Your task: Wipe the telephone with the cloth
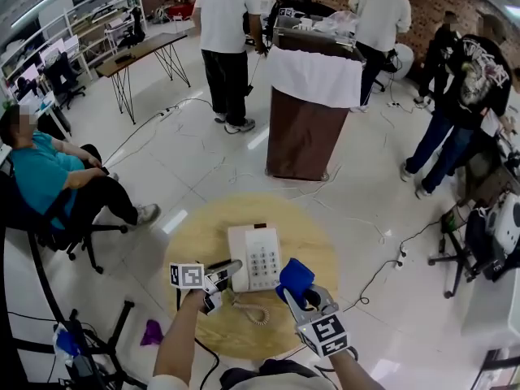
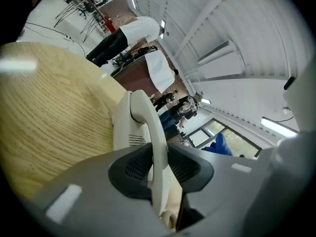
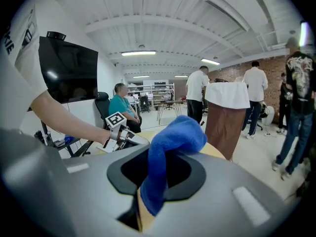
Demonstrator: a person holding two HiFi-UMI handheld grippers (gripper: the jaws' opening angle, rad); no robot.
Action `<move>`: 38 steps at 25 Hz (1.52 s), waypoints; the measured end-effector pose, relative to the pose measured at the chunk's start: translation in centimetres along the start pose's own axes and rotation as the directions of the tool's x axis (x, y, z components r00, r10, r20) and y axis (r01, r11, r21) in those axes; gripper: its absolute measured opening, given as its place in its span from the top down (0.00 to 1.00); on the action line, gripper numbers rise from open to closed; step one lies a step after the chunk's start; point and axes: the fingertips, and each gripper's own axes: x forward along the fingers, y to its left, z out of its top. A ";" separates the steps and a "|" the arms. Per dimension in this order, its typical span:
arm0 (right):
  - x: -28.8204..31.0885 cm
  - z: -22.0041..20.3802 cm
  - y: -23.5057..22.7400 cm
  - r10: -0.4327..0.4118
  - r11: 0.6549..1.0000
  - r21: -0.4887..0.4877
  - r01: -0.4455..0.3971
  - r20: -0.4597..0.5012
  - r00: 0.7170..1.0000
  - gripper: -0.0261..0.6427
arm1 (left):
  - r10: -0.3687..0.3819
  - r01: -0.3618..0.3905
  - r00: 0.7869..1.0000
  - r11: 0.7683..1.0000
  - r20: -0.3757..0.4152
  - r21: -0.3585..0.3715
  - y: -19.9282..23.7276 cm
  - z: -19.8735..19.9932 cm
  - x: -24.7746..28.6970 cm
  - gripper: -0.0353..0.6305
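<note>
Left hand-held gripper (image 1: 231,270), lower centre, grips the handset (image 2: 143,113); right hand-held gripper (image 1: 303,296) grips the cloth (image 1: 295,275); forearms (image 1: 179,337) reach up-frame.

The left tongs (image 2: 159,163) clamp a white handset (image 2: 143,113) edge-on — a dark pad pressed to each side of it. The pale wooden table (image 2: 54,112) fills the left, tilted. Off right, a scrap of blue cloth (image 2: 217,145) shows; people (image 2: 123,36) stand far behind.

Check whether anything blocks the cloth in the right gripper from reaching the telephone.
Nothing visible does. The blue cloth in the right gripper hangs right beside the telephone, with only bare table between. The left gripper grips the handset on the telephone's other side; the coiled cord lies nearer the person.
</note>
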 end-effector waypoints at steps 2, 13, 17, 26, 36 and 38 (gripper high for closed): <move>0.2 0.2 0.2 0.006 1.000 -0.001 -0.006 0.005 1.000 0.86 | 0.020 -0.020 1.000 1.000 0.016 0.005 -0.1 0.2 0.0 0.81; 0.6 2.6 2.7 0.054 0.998 -0.026 -0.053 0.065 0.996 0.86 | -0.022 0.022 0.985 1.000 0.169 0.002 -4.6 2.1 -1.2 0.82; 0.3 4.0 3.4 0.068 0.997 -0.048 -0.063 0.095 0.993 0.86 | -0.052 0.047 0.980 0.998 0.193 0.030 -7.7 2.2 -1.4 0.82; -1.7 7.4 5.2 0.103 0.994 -0.062 -0.092 0.197 0.975 0.86 | -0.103 0.069 0.957 0.989 0.270 0.132 -14.7 3.4 -2.3 0.82; -2.5 7.4 8.0 0.151 0.988 -0.067 -0.139 0.231 0.961 0.86 | -0.125 0.084 0.941 0.987 0.315 0.140 -18.9 3.2 -3.1 0.82; -2.7 8.0 8.0 0.146 0.989 -0.060 -0.135 0.235 0.961 0.86 | -0.132 0.094 0.941 0.986 0.311 0.134 -19.1 2.6 -3.4 0.82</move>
